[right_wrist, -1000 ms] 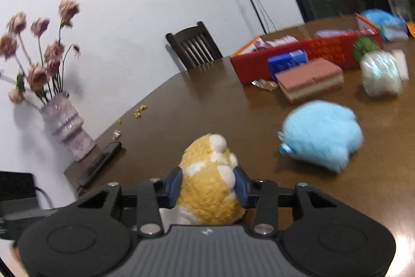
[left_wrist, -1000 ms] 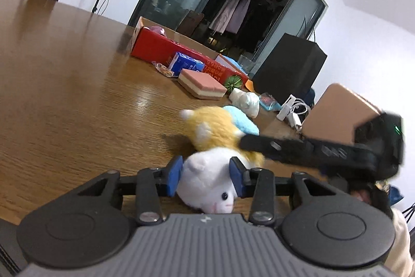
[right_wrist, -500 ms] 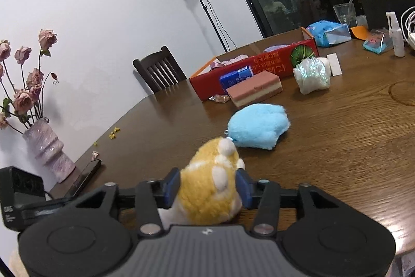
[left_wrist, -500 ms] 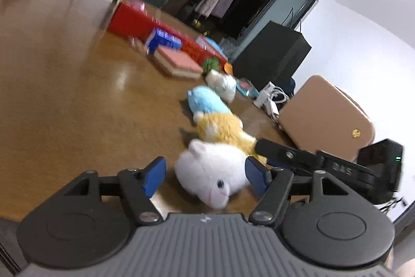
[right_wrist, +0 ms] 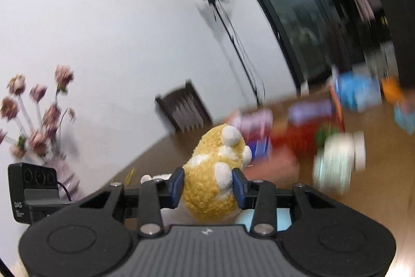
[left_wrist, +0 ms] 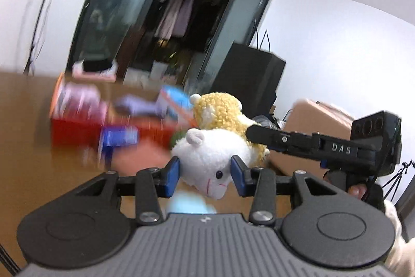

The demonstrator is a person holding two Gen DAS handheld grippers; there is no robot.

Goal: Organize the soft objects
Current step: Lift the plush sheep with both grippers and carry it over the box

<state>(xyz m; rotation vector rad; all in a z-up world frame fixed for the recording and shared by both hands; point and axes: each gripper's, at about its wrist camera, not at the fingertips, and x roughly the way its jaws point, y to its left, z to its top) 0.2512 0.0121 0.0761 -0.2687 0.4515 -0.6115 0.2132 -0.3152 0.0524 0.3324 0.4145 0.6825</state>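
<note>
Blurred behind both grippers, a brown wooden table [left_wrist: 31, 147] is seen with a red box [left_wrist: 77, 131] near its far edge, in front of a dark wardrobe doorway. The white plush [left_wrist: 207, 160] is pinched at its sides between the blue pads of the left gripper [left_wrist: 205, 173], the jaws being closed onto it about halfway. The yellow plush [right_wrist: 212, 178] is clamped in the same way by the right gripper [right_wrist: 208, 186]; both toys appear to be held clear of the table, and in the left view they are pressed against each other. A pale blue plush [right_wrist: 262, 221] is glimpsed below the right gripper.

Since the plush bodies yield under the pads, a slip could be caused by a quick swing, which the blur suggests. Either toy could also be levered out of its grip by the contact between them, or dropped short of the box.
</note>
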